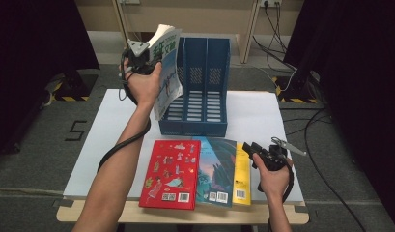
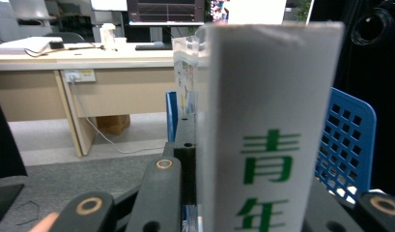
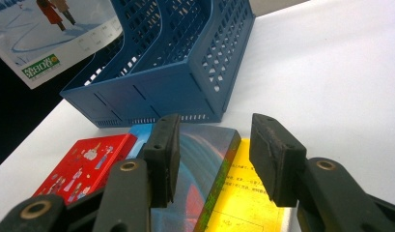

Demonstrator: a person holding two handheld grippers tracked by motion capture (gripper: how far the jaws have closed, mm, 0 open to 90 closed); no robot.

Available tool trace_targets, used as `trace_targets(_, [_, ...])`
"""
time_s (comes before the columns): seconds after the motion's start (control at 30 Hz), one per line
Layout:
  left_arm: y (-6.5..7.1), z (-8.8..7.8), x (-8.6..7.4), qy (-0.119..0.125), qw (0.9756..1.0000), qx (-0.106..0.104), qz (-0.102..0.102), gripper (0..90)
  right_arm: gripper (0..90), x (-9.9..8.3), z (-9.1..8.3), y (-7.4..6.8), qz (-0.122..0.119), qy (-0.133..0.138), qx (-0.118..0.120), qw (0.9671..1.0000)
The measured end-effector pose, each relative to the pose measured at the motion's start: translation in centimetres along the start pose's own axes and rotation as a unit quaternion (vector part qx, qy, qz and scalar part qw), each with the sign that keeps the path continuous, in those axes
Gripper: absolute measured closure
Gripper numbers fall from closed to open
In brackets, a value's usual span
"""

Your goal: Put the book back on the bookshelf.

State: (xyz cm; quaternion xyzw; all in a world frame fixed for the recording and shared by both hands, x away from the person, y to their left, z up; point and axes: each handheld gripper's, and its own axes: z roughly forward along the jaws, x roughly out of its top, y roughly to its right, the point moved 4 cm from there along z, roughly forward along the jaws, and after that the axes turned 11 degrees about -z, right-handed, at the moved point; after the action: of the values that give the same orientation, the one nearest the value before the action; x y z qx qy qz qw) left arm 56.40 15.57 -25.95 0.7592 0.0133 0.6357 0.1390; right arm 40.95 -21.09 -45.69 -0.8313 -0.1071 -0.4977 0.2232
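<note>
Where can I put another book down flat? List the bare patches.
Bare white tabletop left of the red book and blue file rack, and right of the rack. The front middle is crowded: red, teal and yellow books overlap.

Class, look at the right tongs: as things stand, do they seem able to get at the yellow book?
Probably yes. The right tongs stand open just above the yellow book, nothing between them. But the dark teal book overlaps its left edge, so only its right side lies free.
</note>
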Motion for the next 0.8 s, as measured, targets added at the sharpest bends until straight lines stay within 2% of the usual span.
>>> trace_targets(0.37, [-0.3,-0.8,0.9,0.015,0.9998,0.007,-0.007,73.8,55.0,-0.1,0.0,-0.1,0.0,-0.002,0.002,1.0])
trace_targets(0.57, [0.2,-0.2,0.5,0.01,0.9999,0.006,-0.006,73.8,54.9,-0.3,0.1,-0.1,0.005,-0.007,0.001,1.0])
trace_targets(0.6, [0.4,-0.1,0.5,0.009,0.9999,0.007,-0.004,73.8,54.9,-0.3,0.2,0.0,-0.001,-0.005,0.001,1.0])
trace_targets(0.8, [0.7,0.4,0.3,0.006,0.9999,0.01,-0.002,73.8,55.0,-0.3,0.1,-0.1,0.0,-0.004,0.003,1.0])
